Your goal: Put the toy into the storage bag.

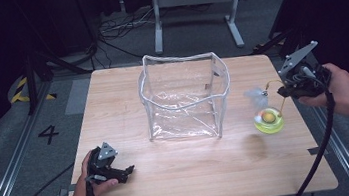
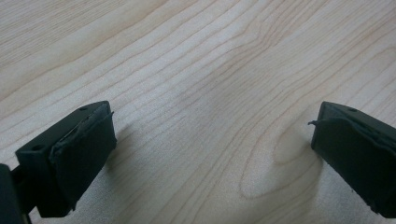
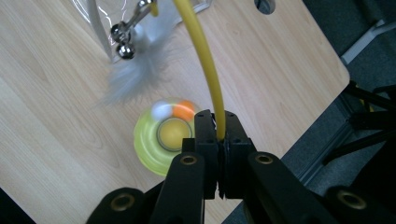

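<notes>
A cat toy with a round yellow-green base (image 1: 268, 120) (image 3: 161, 140) hangs just above the table's right side, casting a shadow (image 1: 255, 147). Its curved yellow wand (image 1: 278, 96) (image 3: 205, 70) ends in a grey feather (image 1: 254, 95) (image 3: 133, 74) and small silver bells (image 3: 122, 41). My right gripper (image 1: 298, 90) (image 3: 218, 122) is shut on the yellow wand near its base. My left gripper (image 1: 127, 173) (image 2: 212, 140) rests at the table's front left, open, with bare wood between its fingers. A clear plastic bag (image 1: 182, 97) with white trim stands open in the middle of the table.
The wooden table (image 1: 114, 115) ends close to the right of the toy, with grey floor (image 3: 369, 28) beyond. A metal stand (image 1: 194, 10) and cables lie on the floor behind the table.
</notes>
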The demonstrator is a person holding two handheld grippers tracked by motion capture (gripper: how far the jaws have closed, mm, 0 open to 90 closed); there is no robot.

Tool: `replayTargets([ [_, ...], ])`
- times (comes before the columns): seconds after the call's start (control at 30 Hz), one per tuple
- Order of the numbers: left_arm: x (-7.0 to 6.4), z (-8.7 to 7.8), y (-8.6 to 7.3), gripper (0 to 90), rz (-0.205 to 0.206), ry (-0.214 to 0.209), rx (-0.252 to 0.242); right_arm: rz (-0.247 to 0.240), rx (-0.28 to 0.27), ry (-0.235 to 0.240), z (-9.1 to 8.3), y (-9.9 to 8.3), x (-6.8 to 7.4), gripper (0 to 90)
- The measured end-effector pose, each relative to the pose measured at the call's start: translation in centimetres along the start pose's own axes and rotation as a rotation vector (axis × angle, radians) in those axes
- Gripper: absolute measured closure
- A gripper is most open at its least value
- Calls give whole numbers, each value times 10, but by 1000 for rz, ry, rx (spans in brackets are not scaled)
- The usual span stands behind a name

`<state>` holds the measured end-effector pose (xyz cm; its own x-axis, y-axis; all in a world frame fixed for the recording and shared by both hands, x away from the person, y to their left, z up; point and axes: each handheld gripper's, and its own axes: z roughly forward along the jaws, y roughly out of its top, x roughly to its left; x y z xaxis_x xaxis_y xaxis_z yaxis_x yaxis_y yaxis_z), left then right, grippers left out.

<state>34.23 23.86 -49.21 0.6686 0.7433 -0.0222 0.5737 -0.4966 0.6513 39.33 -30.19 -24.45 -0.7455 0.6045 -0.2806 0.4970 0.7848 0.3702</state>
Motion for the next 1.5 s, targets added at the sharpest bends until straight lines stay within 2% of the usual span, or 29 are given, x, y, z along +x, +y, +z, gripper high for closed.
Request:
replayTargets([
  [0.43, -1, 0, 0, 1, -5, 5, -1, -14, -33, -30, -28, 25, -6, 881],
  [1.07, -1, 0, 0, 1, -13, 14, 0, 27, -81, -83, -68, 68, -27, 881],
  [1.3, -2, 0, 0, 1, -17, 14, -2, 39, -176, -74, -88, 81, -35, 882],
  [1.5, -3, 0, 0, 4, -25, 19, -1, 32, -192, -83, -98, 96, -34, 883],
])
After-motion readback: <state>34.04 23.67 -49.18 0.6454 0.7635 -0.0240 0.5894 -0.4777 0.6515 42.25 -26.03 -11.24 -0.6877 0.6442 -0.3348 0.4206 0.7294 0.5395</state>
